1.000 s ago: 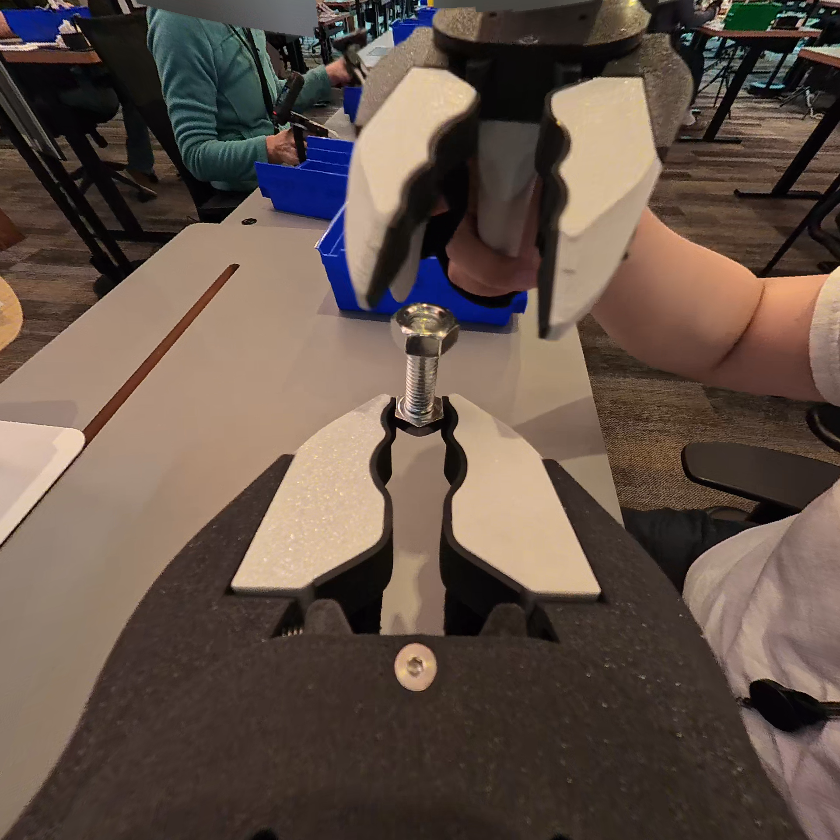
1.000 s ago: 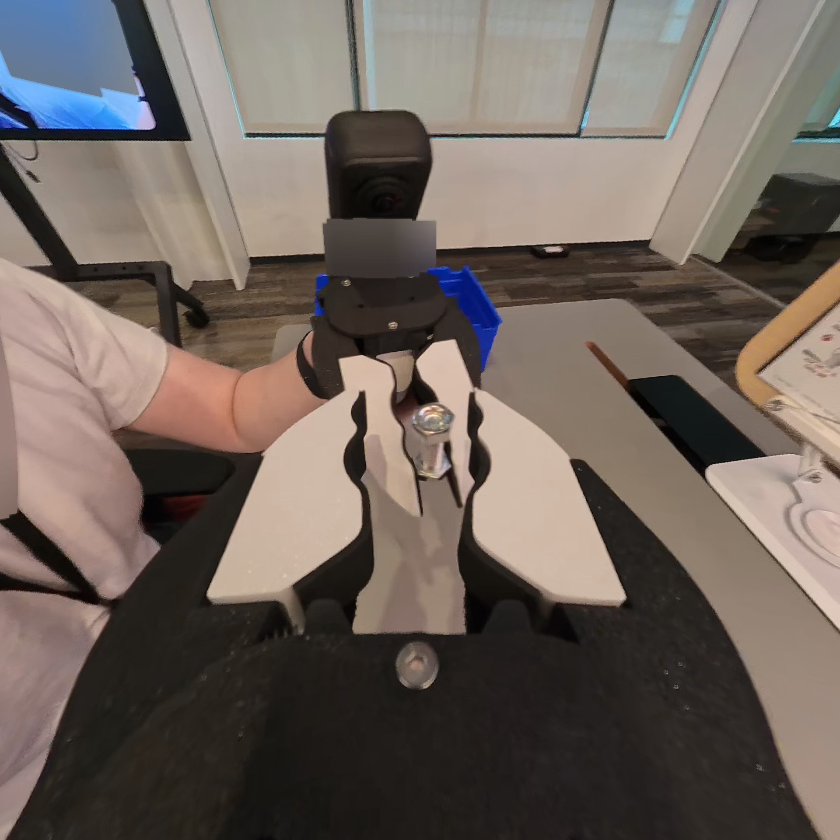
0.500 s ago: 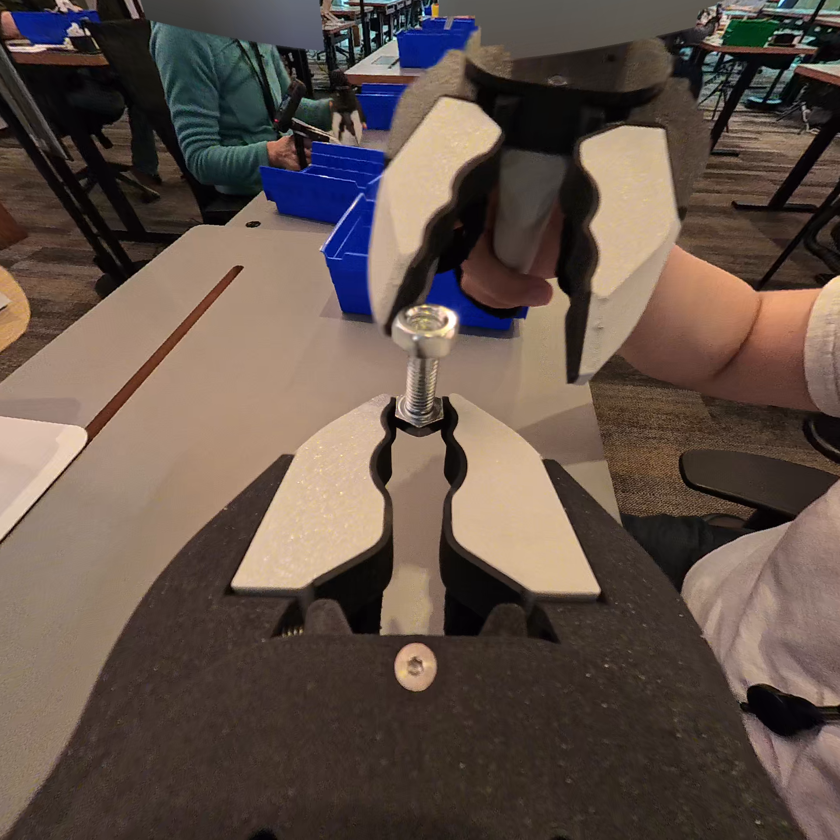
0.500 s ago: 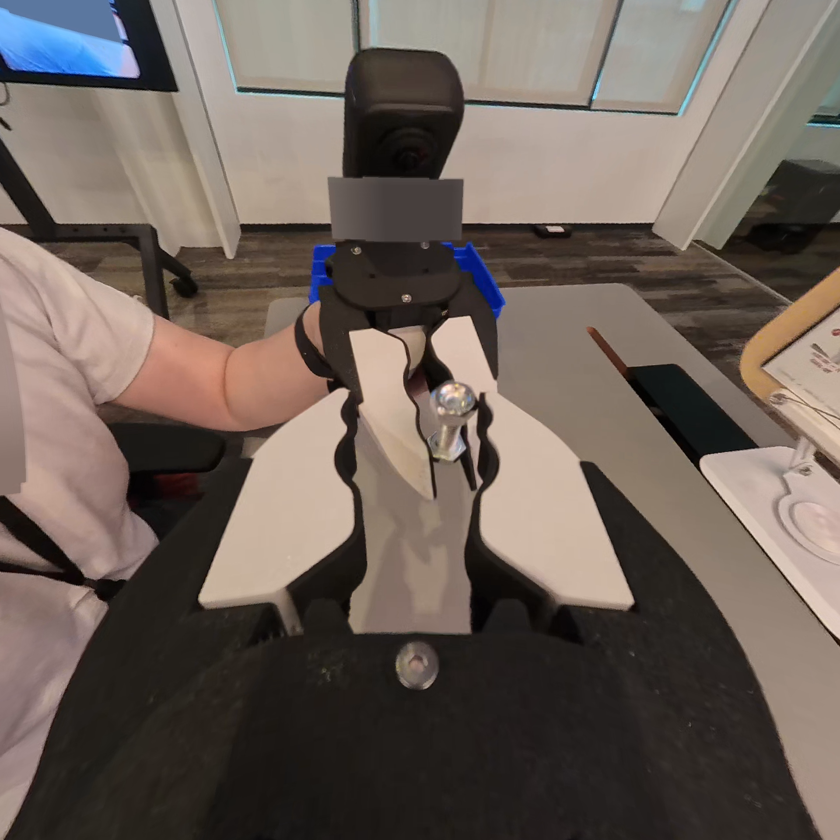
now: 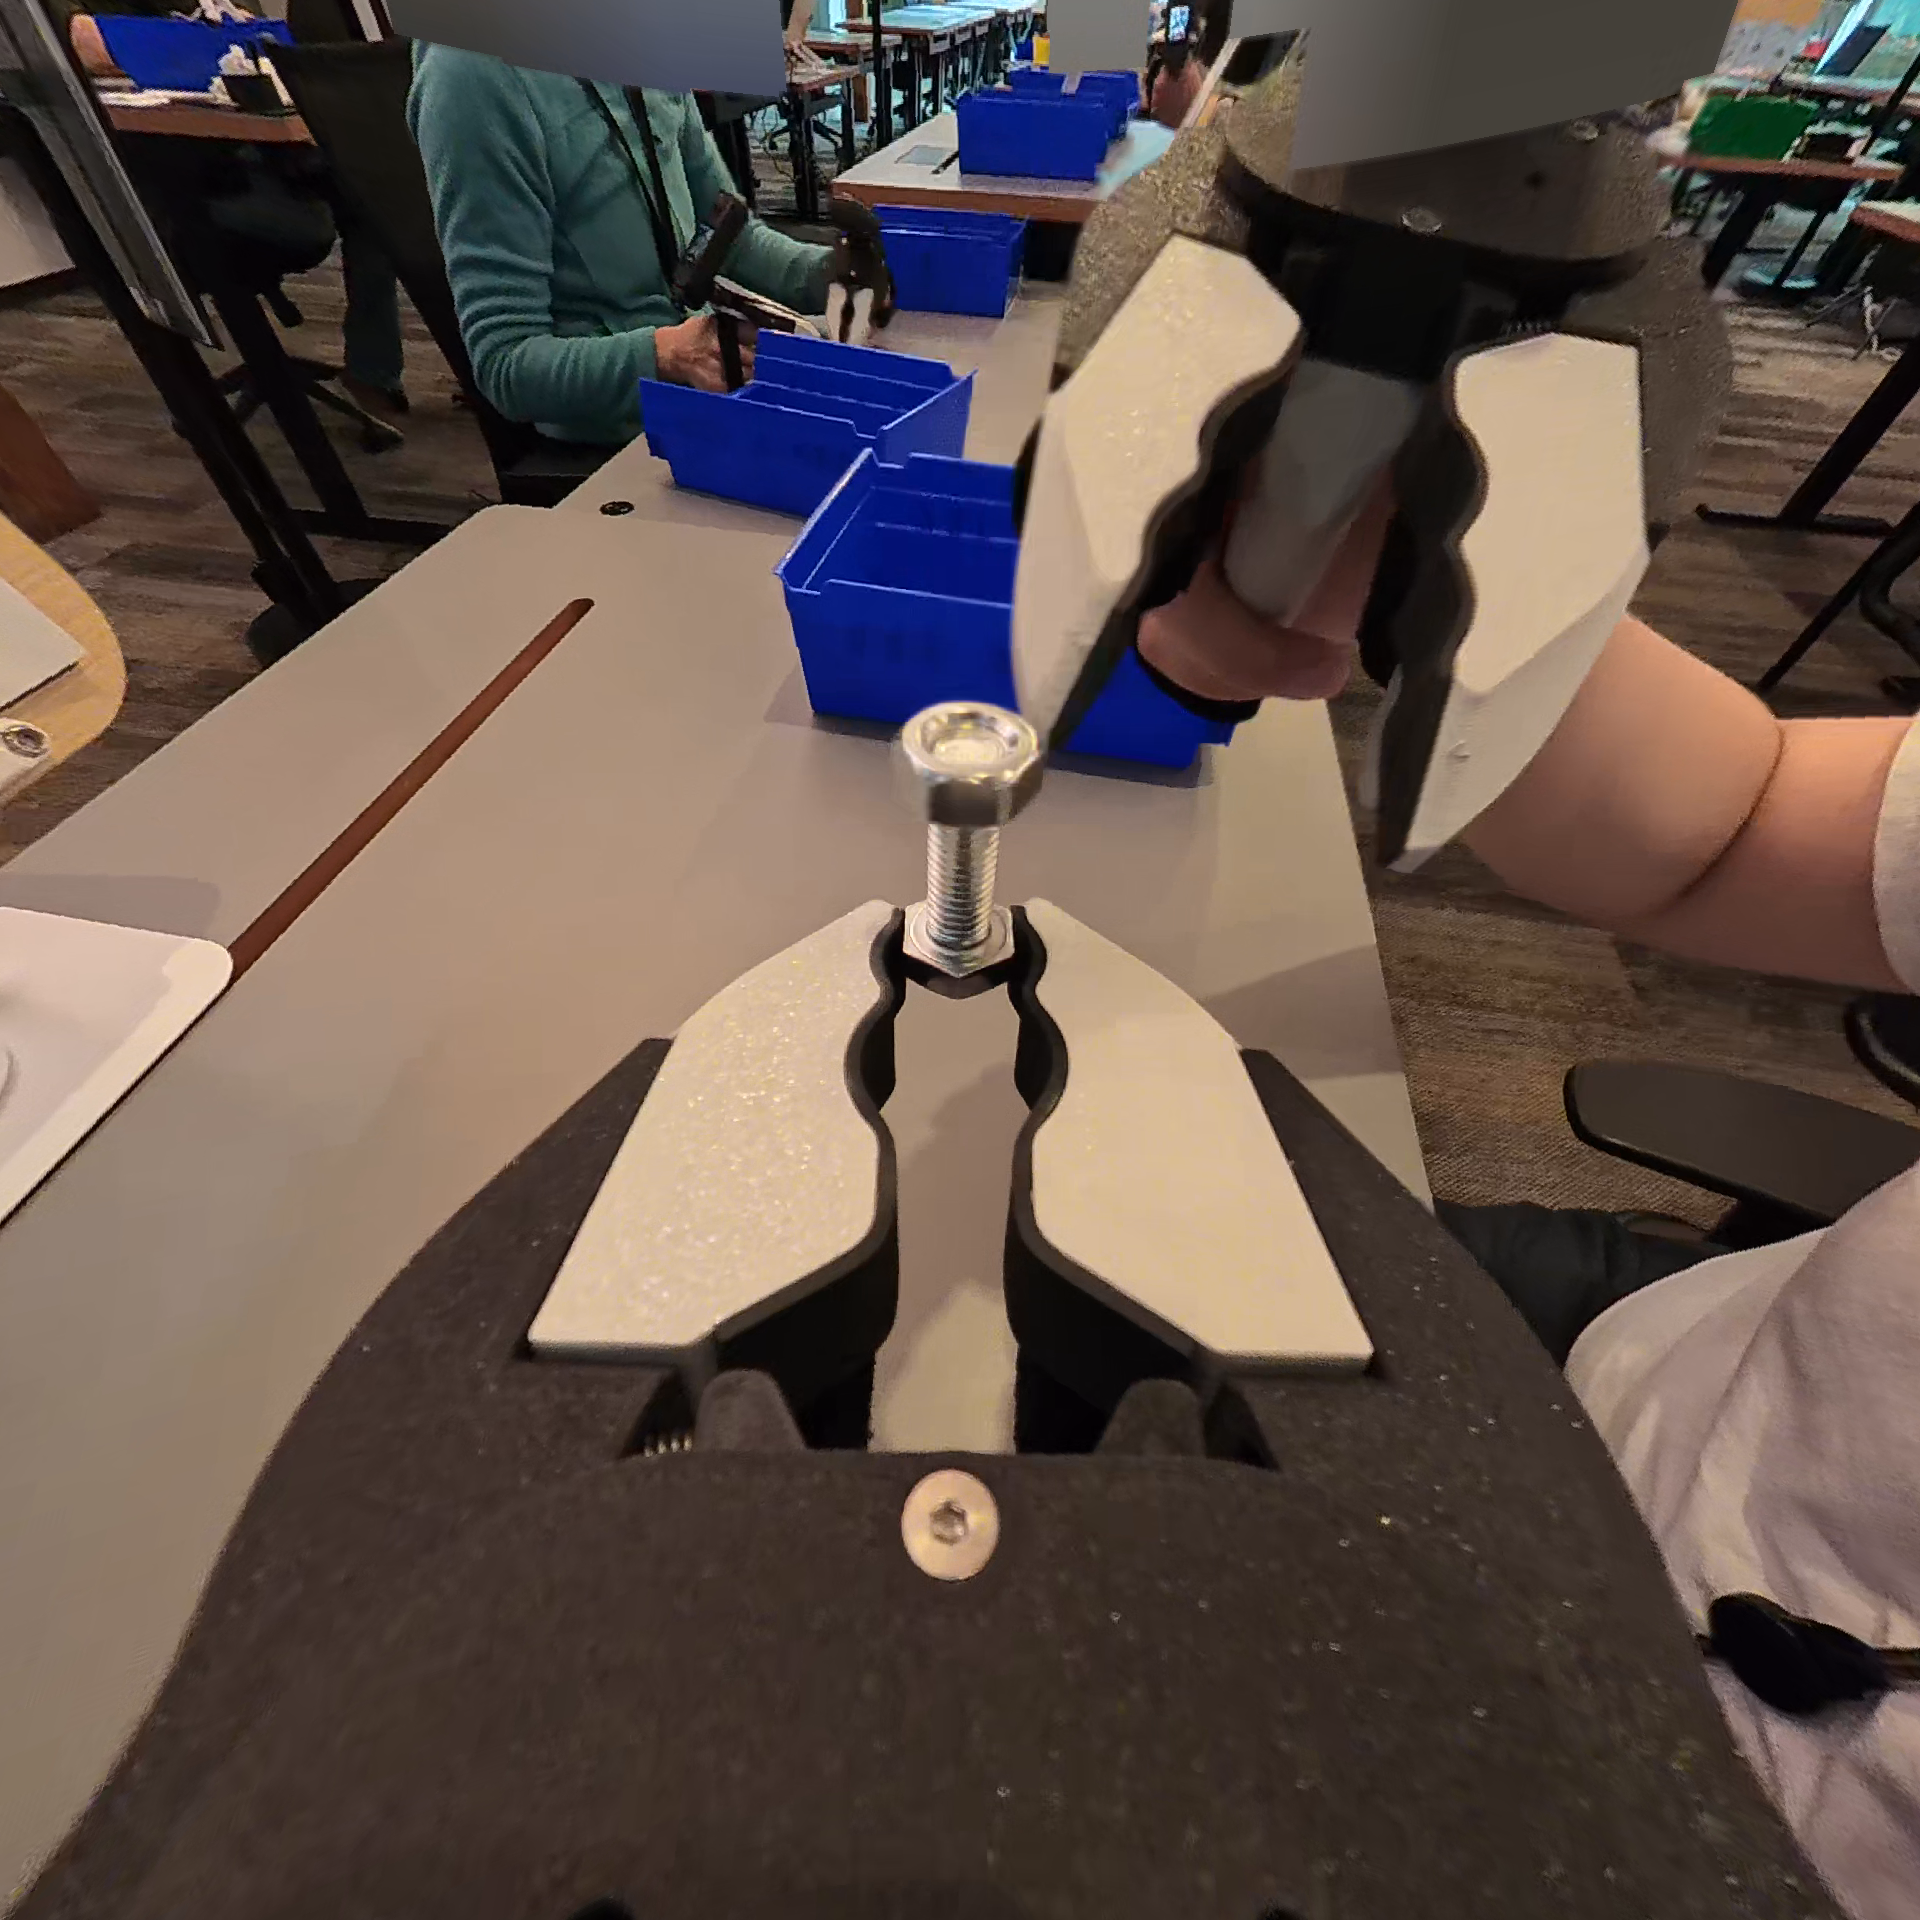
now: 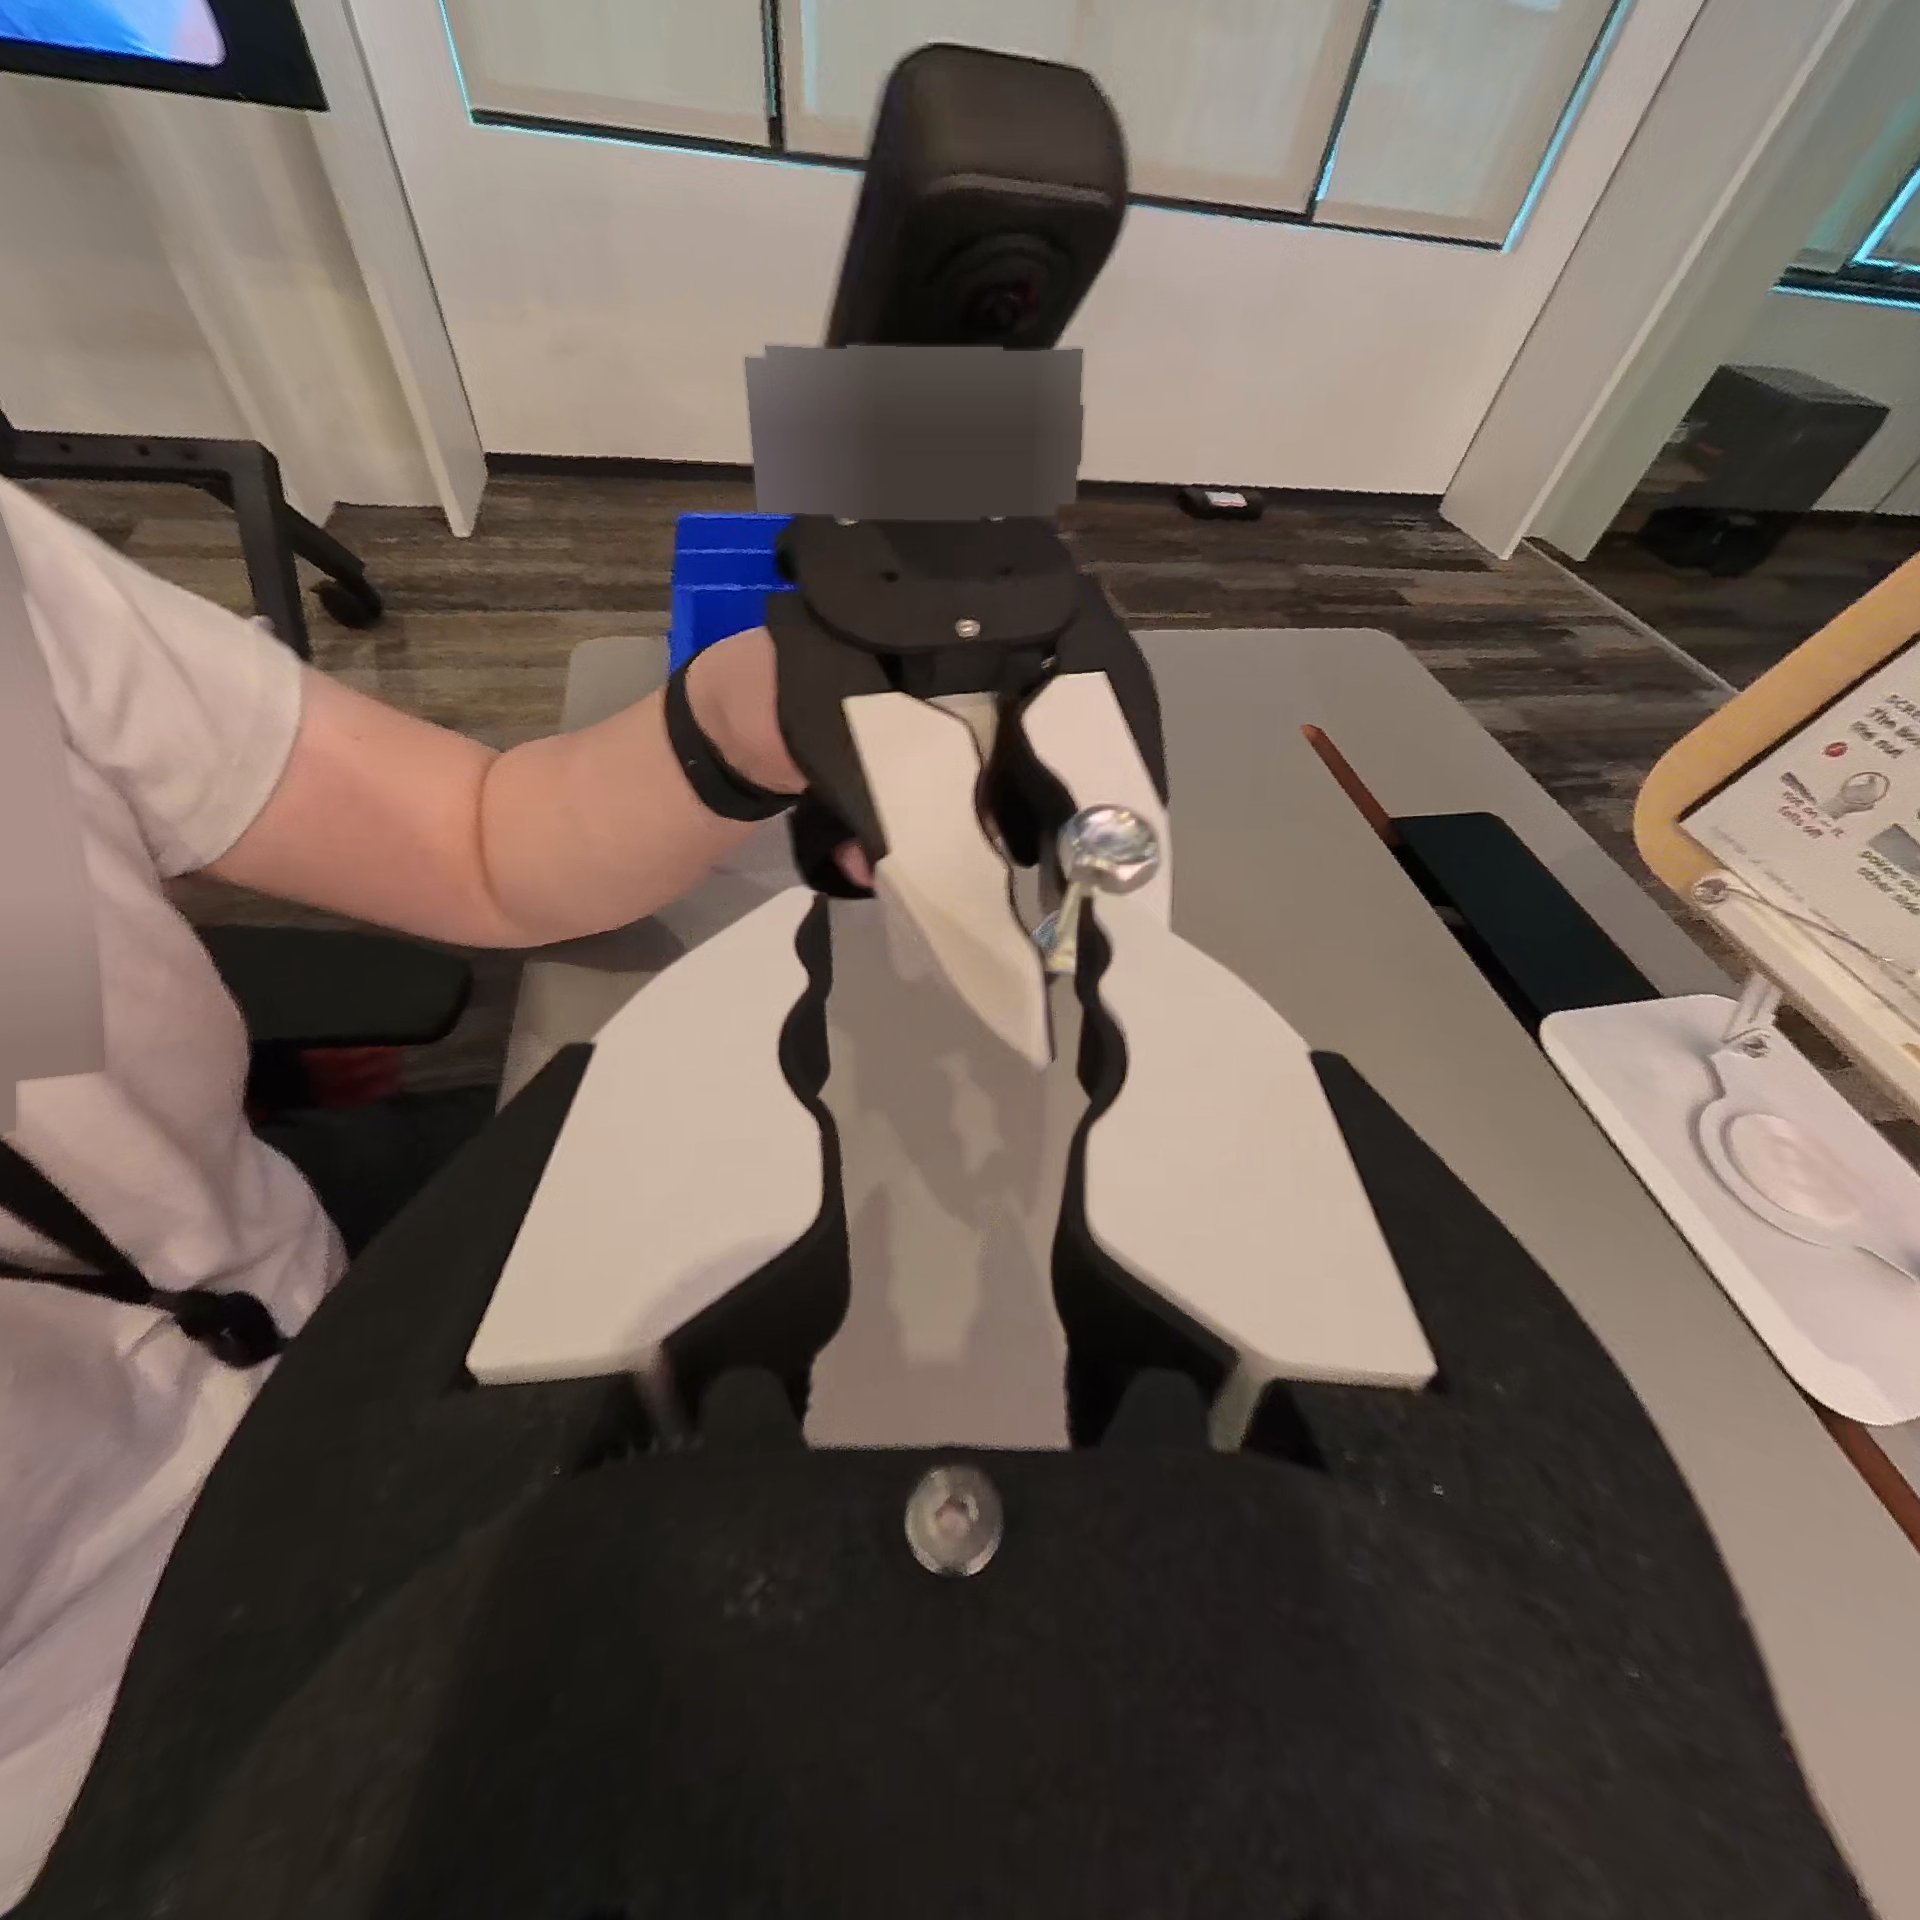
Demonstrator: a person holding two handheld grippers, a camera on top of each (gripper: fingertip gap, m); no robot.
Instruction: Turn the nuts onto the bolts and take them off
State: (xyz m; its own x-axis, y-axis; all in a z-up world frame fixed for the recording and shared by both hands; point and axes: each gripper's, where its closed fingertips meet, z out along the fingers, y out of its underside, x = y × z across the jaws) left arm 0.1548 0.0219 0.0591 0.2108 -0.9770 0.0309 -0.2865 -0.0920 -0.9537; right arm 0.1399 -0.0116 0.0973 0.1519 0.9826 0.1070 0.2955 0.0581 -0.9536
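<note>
One bolt [image 5: 966,821] and one nut [image 5: 954,943] are in play. The nut sits low on the threaded shank, and the left gripper [image 5: 958,961] pinches that nut between its tips, so the bolt stands head-up above the grey table [image 5: 436,935]. The right gripper [image 5: 1216,769] hangs above and to the right of the bolt head, its two fingers spread wide with nothing between them; one tip is just beside the head, and contact cannot be told.

Three blue bins [image 5: 904,613] show in the left wrist view: one just behind the bolt, a second behind that, a third on a farther table. A person in a teal sleeve [image 5: 520,260] sits by the second bin. None of this appears in the right wrist view except a corner of one bin [image 6: 722,582].

The right wrist view instead shows the left gripper [image 6: 1049,997] from the front, the bolt [image 6: 1091,883] tilted and blurred, and one framed card on a white stand [image 6: 1662,1101] at the right.
</note>
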